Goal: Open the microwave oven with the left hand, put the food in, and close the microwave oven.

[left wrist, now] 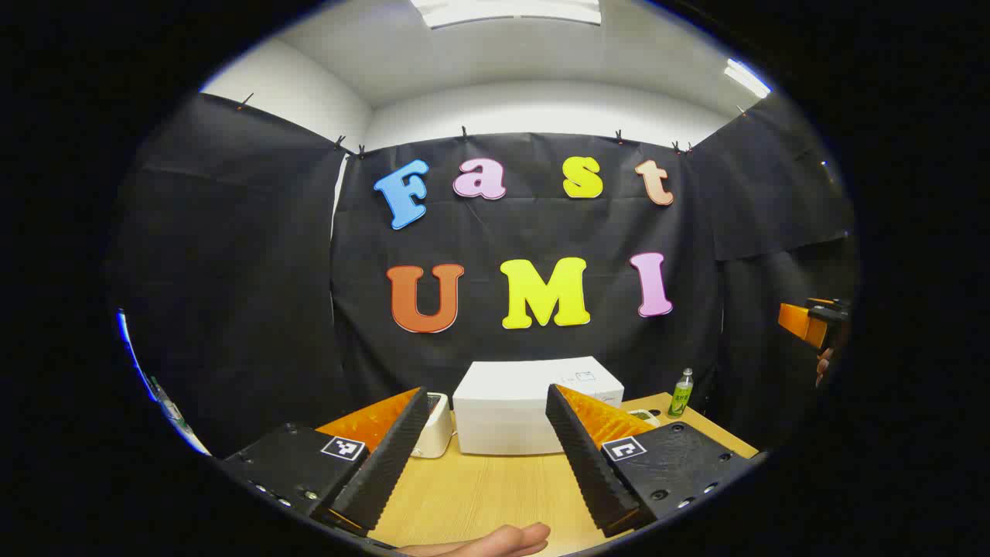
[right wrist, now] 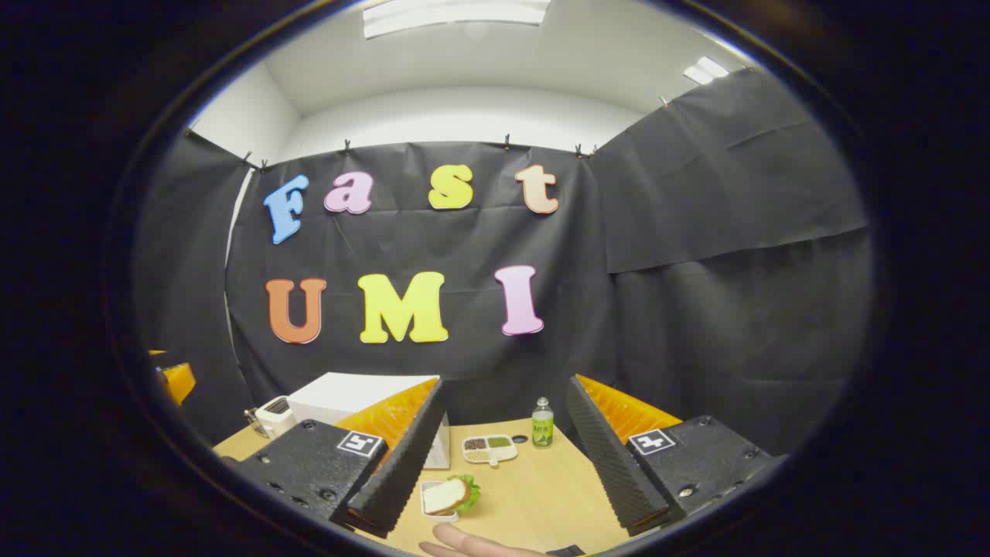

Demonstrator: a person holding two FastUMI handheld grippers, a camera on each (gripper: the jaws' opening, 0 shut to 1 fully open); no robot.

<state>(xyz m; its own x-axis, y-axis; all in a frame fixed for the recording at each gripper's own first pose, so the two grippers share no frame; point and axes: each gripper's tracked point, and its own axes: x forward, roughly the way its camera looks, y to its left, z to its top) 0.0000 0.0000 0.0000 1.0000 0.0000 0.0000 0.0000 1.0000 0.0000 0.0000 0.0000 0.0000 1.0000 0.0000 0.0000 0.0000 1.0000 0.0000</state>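
Observation:
The white microwave oven stands at the back of the wooden table with its front closed. My left gripper hangs open above the table in front of it, with nothing between its fingers. In the right gripper view the oven sits at the left, partly behind a finger. The food, a sandwich on a small white plate, lies on the table below my right gripper, which is open and holds nothing. The right gripper also shows far right in the left gripper view.
A small white appliance stands left of the oven. A green bottle and a divided tray sit at the back right. A person's hand rests on the table's near edge.

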